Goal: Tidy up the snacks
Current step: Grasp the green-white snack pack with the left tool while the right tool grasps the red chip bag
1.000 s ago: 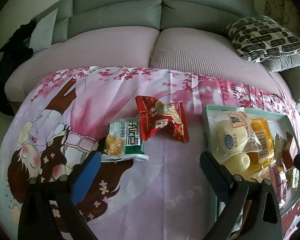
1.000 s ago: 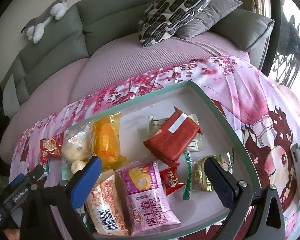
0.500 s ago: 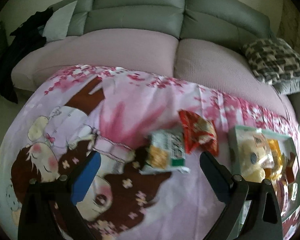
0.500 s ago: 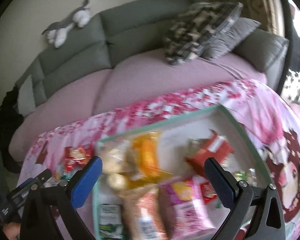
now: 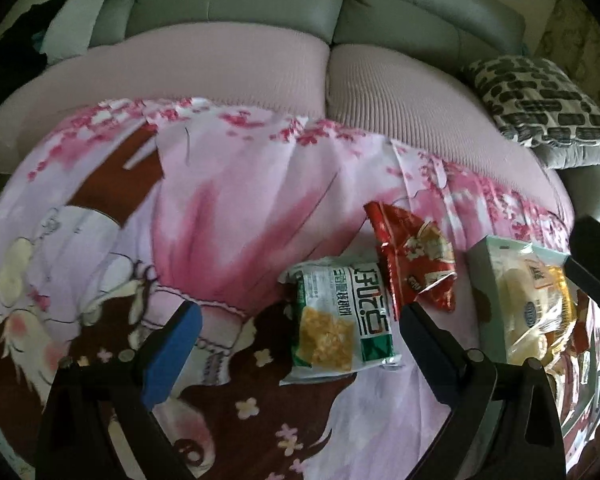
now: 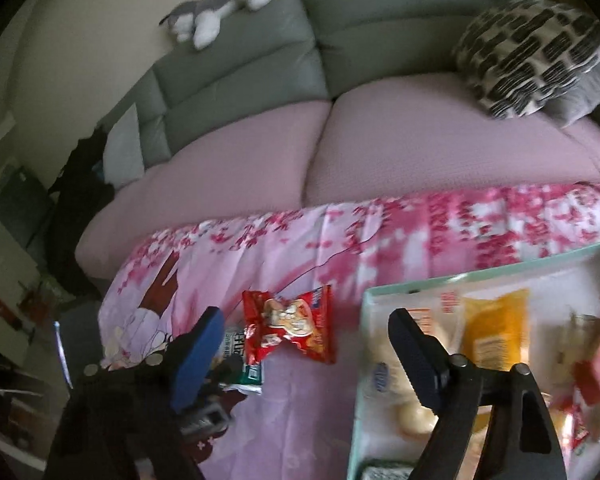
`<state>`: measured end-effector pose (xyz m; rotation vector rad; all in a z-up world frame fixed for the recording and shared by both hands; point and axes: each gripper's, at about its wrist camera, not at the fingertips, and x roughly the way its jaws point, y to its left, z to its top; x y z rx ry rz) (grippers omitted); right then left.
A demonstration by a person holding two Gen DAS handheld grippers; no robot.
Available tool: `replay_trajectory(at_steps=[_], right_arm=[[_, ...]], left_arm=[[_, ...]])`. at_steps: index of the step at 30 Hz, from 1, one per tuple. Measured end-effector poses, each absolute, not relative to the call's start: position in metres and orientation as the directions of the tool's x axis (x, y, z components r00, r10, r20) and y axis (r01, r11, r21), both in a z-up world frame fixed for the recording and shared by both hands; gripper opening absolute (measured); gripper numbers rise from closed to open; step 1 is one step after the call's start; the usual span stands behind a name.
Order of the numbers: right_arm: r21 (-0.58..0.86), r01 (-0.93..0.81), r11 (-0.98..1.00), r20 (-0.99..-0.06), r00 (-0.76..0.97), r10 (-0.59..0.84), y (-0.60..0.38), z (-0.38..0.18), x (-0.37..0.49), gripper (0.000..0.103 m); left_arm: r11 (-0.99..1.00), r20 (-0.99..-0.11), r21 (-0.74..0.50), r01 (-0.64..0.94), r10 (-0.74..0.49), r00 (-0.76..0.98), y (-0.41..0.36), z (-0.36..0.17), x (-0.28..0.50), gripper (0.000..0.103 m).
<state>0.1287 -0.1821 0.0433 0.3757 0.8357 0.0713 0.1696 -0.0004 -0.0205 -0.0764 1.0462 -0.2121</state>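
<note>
While the left tongs [image 5: 296, 332] gape, the green packet [image 5: 340, 326] lies between them.

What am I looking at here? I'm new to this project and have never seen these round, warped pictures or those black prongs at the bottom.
No robot: a person holds a two-finger tool in each hand, each with a fisheye camera looking along its fingers. One picture comes from the left tool, the other from the right tool. Both tools are open and hold nothing. Below them a pink printed cloth is spread in front of a sofa. On the cloth lie a green-and-white snack packet and a red snack packet, touching each other. To their right stands a pale green tray already holding several wrapped snacks.
</note>
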Motion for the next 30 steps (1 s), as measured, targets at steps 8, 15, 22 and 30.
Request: replay_trajectory(at_steps=[8,15,22,30], right_arm=[[0.328,0.034,0.944,-0.771,0.587,0.246,-0.159,0.017,0.16,0.072],[0.27,0.024,0.963,-0.821,0.527,0.217,-0.147,-0.004,0.179,0.072],[0.225,0.028,0.974,-0.853,0.489,0.183,-0.137,-0.022,0.189,0.072],[0.24,0.039,0.97,-0.843,0.504,0.188,-0.137,-0.023,0.19,0.055]], left_arm=[[0.972,-0.865,-0.152,0.181,-0.219,0.45,-0.009,-0.038,0.176,0.093],[0.976,-0.861,-0.151,0.158,-0.208,0.464,0.005,-0.04,0.183,0.092],[0.982,-0.86,-0.117,0.146,-0.174,0.481,0.014,-0.04,0.188,0.069],[0.98,-0.845,-0.163,0.116,-0.2,0.496,0.031,-0.037,0.189,0.052]])
